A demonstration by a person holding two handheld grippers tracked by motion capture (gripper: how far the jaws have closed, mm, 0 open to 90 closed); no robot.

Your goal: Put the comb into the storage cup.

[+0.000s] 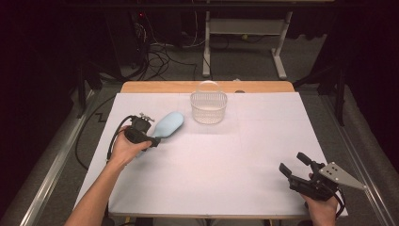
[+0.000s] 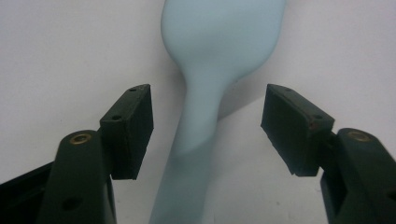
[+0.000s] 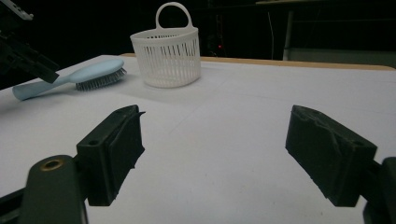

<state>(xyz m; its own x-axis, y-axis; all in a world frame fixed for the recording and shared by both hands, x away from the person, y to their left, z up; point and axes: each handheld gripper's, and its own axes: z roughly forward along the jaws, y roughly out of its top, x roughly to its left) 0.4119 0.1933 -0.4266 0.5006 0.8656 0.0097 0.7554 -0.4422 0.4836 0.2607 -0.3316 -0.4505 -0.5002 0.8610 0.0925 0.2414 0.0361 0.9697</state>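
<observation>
**Inspector:** Start with the brush.

**Assistant:** A pale blue hairbrush (image 1: 168,125) lies left of centre in the high view, on the white sheet (image 1: 226,160) covering the table. Its head points toward the upper right of the frame and its handle runs down-left. The right gripper view shows it bristles down at upper left (image 3: 74,77).

**Inspector:** What is at the handle?

**Assistant:** The left gripper (image 1: 151,139), held in the left hand (image 1: 123,149). In the left gripper view its jaws stand apart, one on each side of the handle (image 2: 198,135), with a gap on both sides and nothing clamped.

**Inspector:** Surroundings?

**Assistant:** A white slatted basket (image 1: 208,106) with a loop handle stands upright just to the right of the brush head, near the top centre of the frame and apart from the brush. In the right gripper view it sits at upper centre (image 3: 166,55).

**Inspector:** The other gripper?

**Assistant:** The right gripper (image 1: 294,165) is at the lower right of the high view, held in the right hand (image 1: 323,207) and well apart from the brush and basket. Its jaws are spread wide over bare sheet and hold nothing.

**Inspector:** Obstructions?

**Assistant:** The sheet between brush and basket lies bare. Beyond the table's wooden far edge (image 1: 207,86), cables (image 1: 160,56) trail on the floor at upper left.
</observation>
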